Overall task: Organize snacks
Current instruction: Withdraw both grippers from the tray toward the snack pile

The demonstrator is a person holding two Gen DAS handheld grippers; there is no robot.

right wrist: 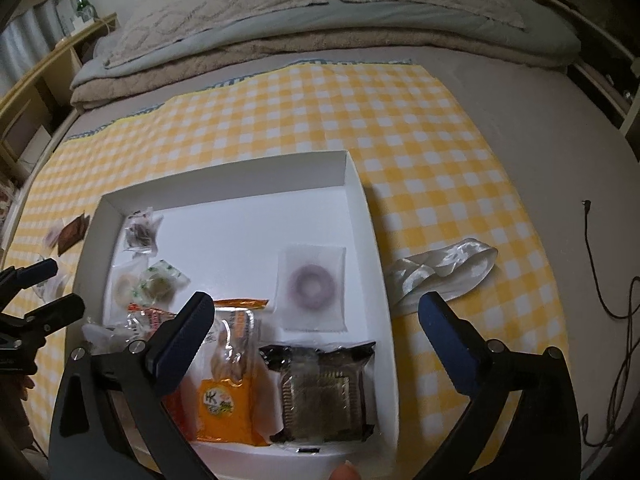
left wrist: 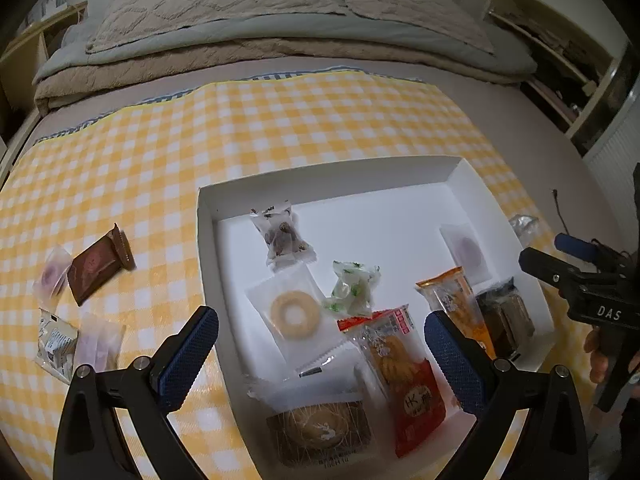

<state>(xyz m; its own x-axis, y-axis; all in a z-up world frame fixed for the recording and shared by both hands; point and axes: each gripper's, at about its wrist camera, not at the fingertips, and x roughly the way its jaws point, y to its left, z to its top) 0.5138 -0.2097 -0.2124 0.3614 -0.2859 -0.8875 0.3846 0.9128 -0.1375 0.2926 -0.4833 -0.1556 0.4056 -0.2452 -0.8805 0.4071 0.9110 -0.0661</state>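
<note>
A white shallow box (left wrist: 208, 240) (right wrist: 368, 216) lies on a yellow checked cloth and holds several wrapped snacks: a ring biscuit (left wrist: 295, 314), a red pack (left wrist: 408, 384), an orange pack (right wrist: 228, 380), a dark wafer pack (right wrist: 320, 388) and a purple ring pack (right wrist: 312, 286). My left gripper (left wrist: 320, 354) is open and empty above the box's near left part. My right gripper (right wrist: 316, 340) is open and empty above the box's near right part; it also shows in the left wrist view (left wrist: 560, 252). A brown chocolate pack (left wrist: 100, 264) and other small packs (left wrist: 76, 344) lie left of the box.
A clear shiny wrapper (right wrist: 444, 272) lies on the cloth right of the box. A dark cable (right wrist: 600, 272) runs along the bed's right side. Folded blankets and pillows (left wrist: 280, 20) lie at the far end. Shelves (left wrist: 560, 52) stand at the right.
</note>
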